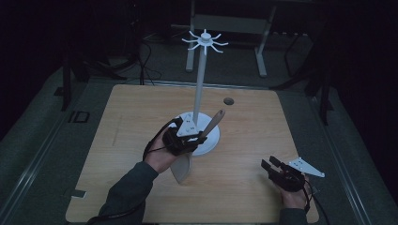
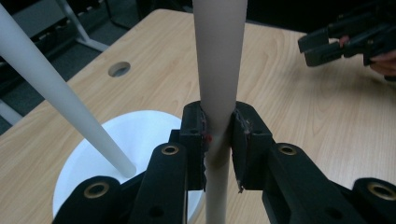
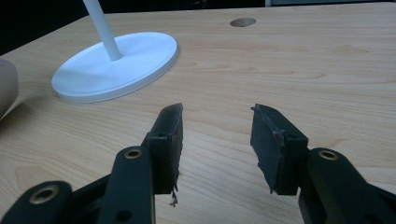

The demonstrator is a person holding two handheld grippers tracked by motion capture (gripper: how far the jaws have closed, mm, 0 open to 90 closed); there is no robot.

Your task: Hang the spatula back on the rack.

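Clamped on the handle of a wooden spatula (image 1: pixel 212 123), the left gripper (image 1: pixel 190 140) has its two black, ridged pads pressed against the narrow neck of that smooth, pale, rounded shaft. In the left gripper view the spatula (image 2: pixel 218 70) handle rises straight up between the jaws, widening toward the top. In the high view its flat blade hangs below the hand, over the table near the front of the stand, and the handle tip slants up to the right, close beside the pole.

Just behind the gripper stands one white utensil stand (image 1: pixel 203 84): a round, flat, glossy disc base, a single slim pole, and a crown of thin curved hooks on top; I make out about eight.

One light wooden table (image 1: pixel 253 126) with visible grain and rounded corners carries everything; it has one small round hole near the far edge.

Far to the right, the right gripper (image 1: pixel 271 164) rests low near the table's front corner, its two matte black jaws standing wide apart with bare tabletop between them.
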